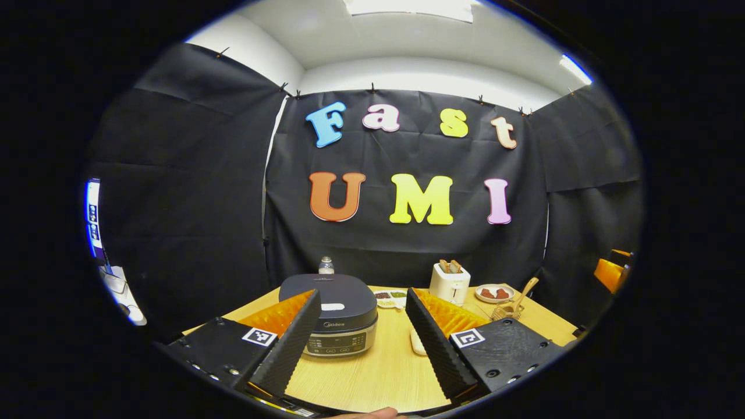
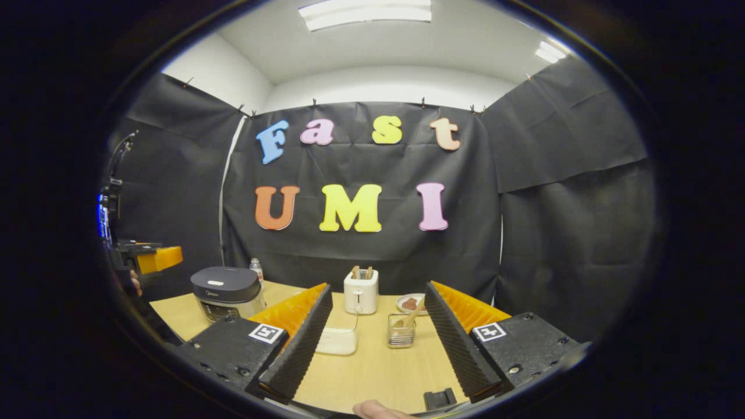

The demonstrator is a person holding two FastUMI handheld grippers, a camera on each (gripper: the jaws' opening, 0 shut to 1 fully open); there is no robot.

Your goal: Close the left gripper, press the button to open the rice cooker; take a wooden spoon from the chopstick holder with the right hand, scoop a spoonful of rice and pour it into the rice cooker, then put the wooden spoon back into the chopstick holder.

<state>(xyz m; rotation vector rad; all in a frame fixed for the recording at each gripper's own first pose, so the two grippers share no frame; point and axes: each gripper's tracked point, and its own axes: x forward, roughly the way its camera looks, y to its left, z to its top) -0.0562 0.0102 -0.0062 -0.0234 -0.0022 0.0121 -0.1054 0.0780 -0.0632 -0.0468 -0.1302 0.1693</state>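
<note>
Rice cooker point(image 1: 337, 314) first, since everything on the wooden table point(image 1: 378, 378) is sitting relative to it: lid down, white button on top untouched. I am holding my left gripper point(image 1: 361, 340) spread wide and empty, its fingers framing the cooker. I judge the button stiff and springy, best pressed squarely once I am closing the tips. To the right of the cooker a white container point(image 2: 336, 341) is resting, then the toaster point(image 2: 361, 291) farther back. Farther right again, the chopstick holder point(image 2: 400, 331) is keeping the wooden spoon point(image 2: 412, 317) leaning handle-up. My right gripper point(image 2: 378, 343) is also gaping, gripping nothing. The spoon looks light, rigid, smooth; I am planning to pinch mid-handle.
</note>
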